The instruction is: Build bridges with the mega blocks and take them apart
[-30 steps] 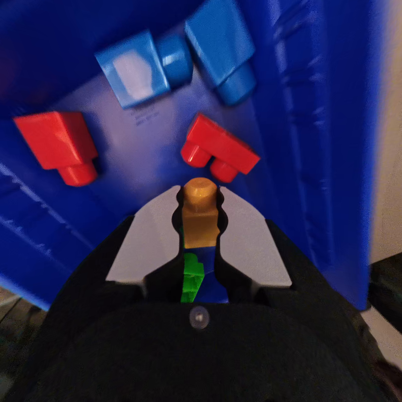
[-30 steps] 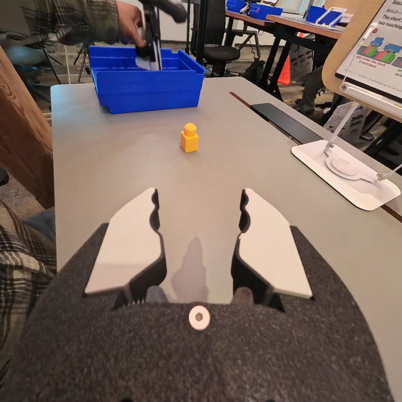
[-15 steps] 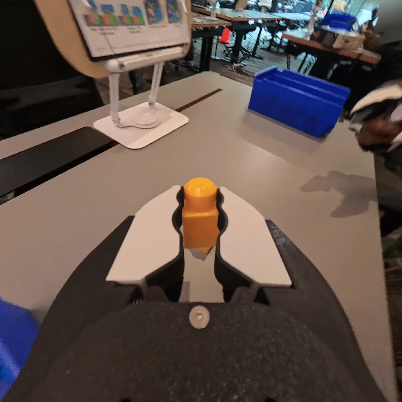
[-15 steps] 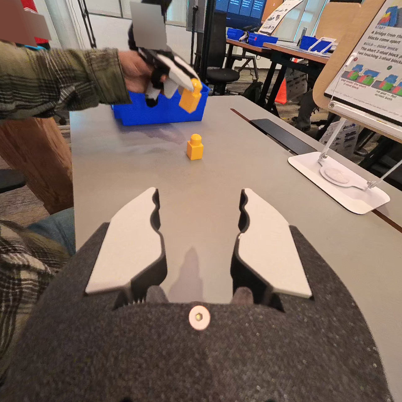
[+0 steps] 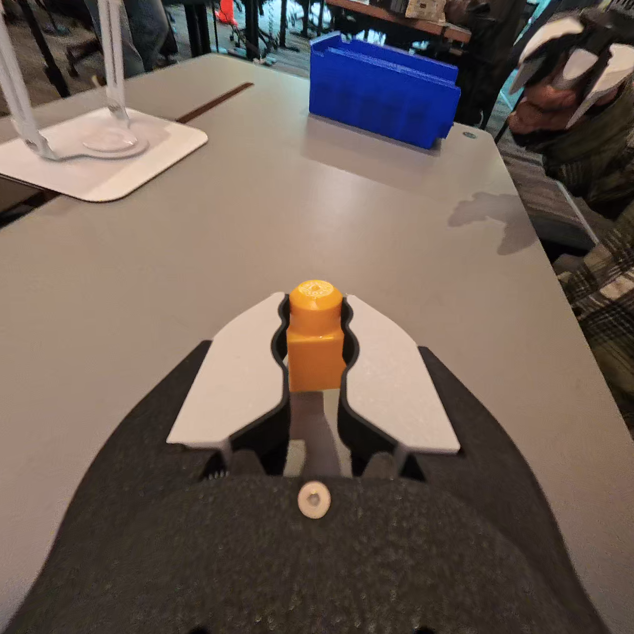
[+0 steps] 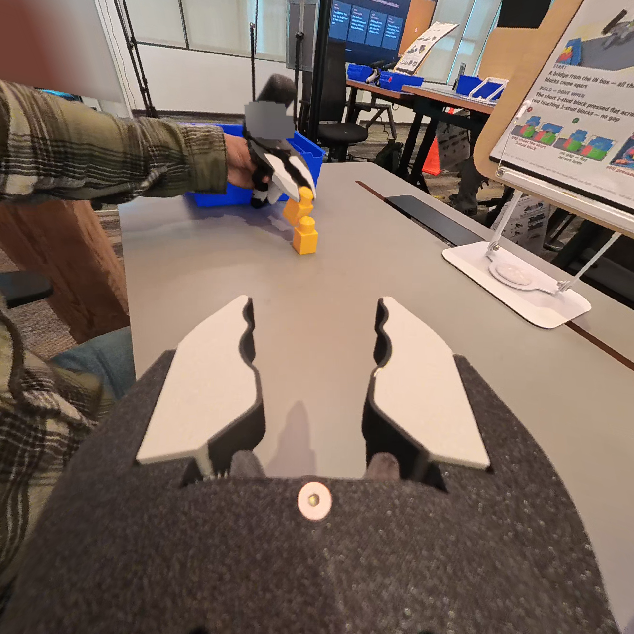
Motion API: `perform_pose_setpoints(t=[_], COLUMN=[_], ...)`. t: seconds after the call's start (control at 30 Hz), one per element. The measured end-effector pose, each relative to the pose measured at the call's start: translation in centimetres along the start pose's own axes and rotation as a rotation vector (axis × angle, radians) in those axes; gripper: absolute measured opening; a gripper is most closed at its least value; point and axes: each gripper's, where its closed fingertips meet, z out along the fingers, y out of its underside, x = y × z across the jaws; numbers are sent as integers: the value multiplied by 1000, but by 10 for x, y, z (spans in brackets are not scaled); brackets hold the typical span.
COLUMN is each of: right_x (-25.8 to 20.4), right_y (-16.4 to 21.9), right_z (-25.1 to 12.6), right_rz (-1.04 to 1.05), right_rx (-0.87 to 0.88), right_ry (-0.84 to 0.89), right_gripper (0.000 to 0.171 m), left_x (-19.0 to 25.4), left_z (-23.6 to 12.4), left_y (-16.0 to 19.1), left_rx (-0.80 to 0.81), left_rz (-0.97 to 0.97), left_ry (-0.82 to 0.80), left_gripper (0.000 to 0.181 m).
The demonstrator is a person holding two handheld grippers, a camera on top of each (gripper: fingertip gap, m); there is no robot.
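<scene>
Build step, second pillar: your left gripper [image 5: 315, 329] is clamped on an orange block [image 5: 315, 356], right gripper [image 6: 314, 329] spread, empty; set it touching the yellow block [image 6: 304, 236] just below-ahead

I see two orange one-stud blocks. One [image 5: 315, 346] sits clamped between my left tongs [image 5: 315, 308], stud pointing forward, tilted, held above the worktop [image 6: 343, 274]. The other block [image 6: 305, 236] stands upright on the worktop, stud up, just below and in front of the held one.
</scene>
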Motion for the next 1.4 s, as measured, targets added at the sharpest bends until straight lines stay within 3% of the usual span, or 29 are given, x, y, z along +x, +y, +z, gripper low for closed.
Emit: perform_pose_setpoints(t=[0.2, 0.33, 0.57, 1.0, 1.07, 1.23, 1.4], right_x=[-4, -6, -7, -12, -12, -12, -8], right_y=[-5, -8, -12, -15, -16, -14, -14], right_z=[-1, 0, -5, -5, -4, 2, 10], right_rz=[-25, -29, -51, -79, -80, -64, -60], right_rx=[13, 17, 16, 9, 9, -5, -11], right_ry=[-17, -33, -23, -29, -31, -39, -39], right_gripper=[66, 65, 66, 71, 70, 70, 70], left_x=[-3, -6, -5, -4, 0, 20, 36], left_z=[12, 20, 34, 24, 23, 14, 24], left_y=[18, 7, 25, 35, 22, -55, -76], left_rx=[-60, -2, -154, -208, -137, 206, 227], left_rz=[-2, -8, 7, 14, 16, 102, 145], left_ry=[49, 58, 76, 61, 72, 85, 99], left_gripper=[28, 28, 28, 29, 29, 28, 28])
